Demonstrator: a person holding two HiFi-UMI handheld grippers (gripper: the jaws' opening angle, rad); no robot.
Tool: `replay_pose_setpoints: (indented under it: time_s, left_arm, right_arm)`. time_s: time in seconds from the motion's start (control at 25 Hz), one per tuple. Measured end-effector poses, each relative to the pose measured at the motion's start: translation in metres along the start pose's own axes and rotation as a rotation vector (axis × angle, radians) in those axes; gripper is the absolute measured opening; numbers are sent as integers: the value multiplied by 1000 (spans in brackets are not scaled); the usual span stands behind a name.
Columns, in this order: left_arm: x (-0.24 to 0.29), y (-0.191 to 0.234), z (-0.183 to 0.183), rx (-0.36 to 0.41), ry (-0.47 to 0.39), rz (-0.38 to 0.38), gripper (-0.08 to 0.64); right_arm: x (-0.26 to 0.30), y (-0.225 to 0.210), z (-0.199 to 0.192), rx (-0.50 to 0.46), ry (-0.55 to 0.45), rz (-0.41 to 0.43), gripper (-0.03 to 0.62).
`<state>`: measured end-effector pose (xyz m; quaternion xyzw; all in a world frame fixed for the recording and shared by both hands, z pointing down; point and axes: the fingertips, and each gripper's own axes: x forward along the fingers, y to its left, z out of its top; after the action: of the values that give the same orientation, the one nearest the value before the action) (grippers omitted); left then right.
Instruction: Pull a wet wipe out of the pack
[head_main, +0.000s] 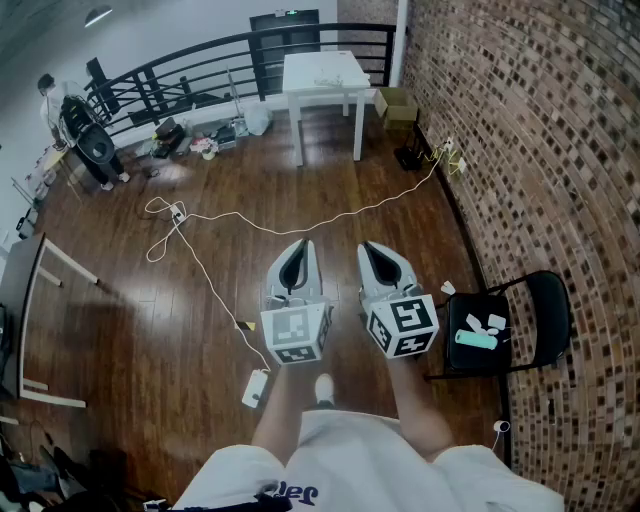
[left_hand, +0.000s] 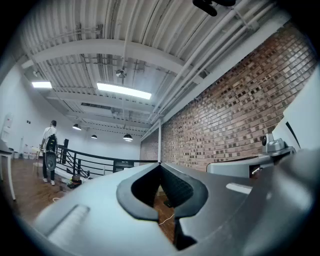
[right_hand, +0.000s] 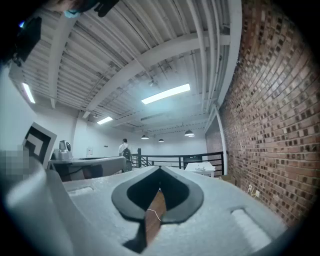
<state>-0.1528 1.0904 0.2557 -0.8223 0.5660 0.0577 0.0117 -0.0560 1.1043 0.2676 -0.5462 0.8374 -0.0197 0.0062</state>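
The left grey two-jaw gripper (head_main: 305, 243) and the right grey two-jaw gripper (head_main: 365, 246) are held side by side above the dark wooden plank floor (head_main: 190, 330). Both have their jaws closed tip to tip, with nothing between them. The slim teal wet-wipe pack (head_main: 476, 339) lies flat on the seat of the black folding chair (head_main: 550, 305) – well apart from both grippers, to the right – beside small white pieces (head_main: 495, 322). Its print is too small to make out.

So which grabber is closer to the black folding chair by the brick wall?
Right. The right gripper is on the side toward the black metal folding chair, to the chair's left in the head view. The left gripper is farther left.
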Motion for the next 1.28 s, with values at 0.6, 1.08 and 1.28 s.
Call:
replay_pose_setpoints:
  time_s: [0.6,1.08,1.28]
  left_arm:
    - [142,76,-43,-21,59,-14,17]
    - [369,81,-28,37,11,2,17]
    - [438,77,-30,47,20,27,17]
  right_arm:
    - [160,-48,-25,12,37,-7,-8]
    - [334,-203,33,14,-65,36,-8]
    - [384,-262,36,24,-47,24,-8]
